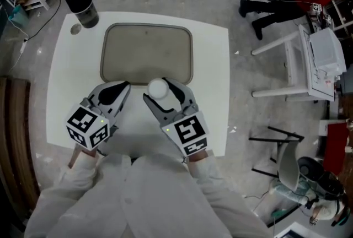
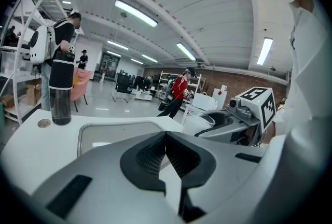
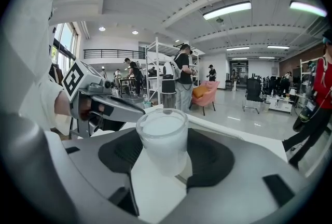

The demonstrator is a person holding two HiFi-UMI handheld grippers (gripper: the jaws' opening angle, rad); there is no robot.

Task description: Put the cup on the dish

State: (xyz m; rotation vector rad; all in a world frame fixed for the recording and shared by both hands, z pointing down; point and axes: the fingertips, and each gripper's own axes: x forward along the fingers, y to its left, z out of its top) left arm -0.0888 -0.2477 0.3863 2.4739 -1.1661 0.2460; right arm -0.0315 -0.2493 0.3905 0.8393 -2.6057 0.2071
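Nearest, both tongs sit over the white bench [image 1: 212, 99], close to the person's white sleeves. Left tongs [image 2: 166, 137] pressed together, nothing between them, low over the bench just left of the right tongs. Right tongs [image 3: 162, 154] pinching the cup [image 1: 158, 88], a frosted white cup held upright with its mouth up. The cup is at the near rim of the dish [image 1: 144, 55]; cannot tell if it is lifted or touching. The dish is a grey rounded rectangle, bare, at mid-bench. Far left corner: a dark bottle [image 1: 80, 3] standing upright, with a small round disc [image 1: 75, 28] just beside it. Beyond the bench, grey floor.
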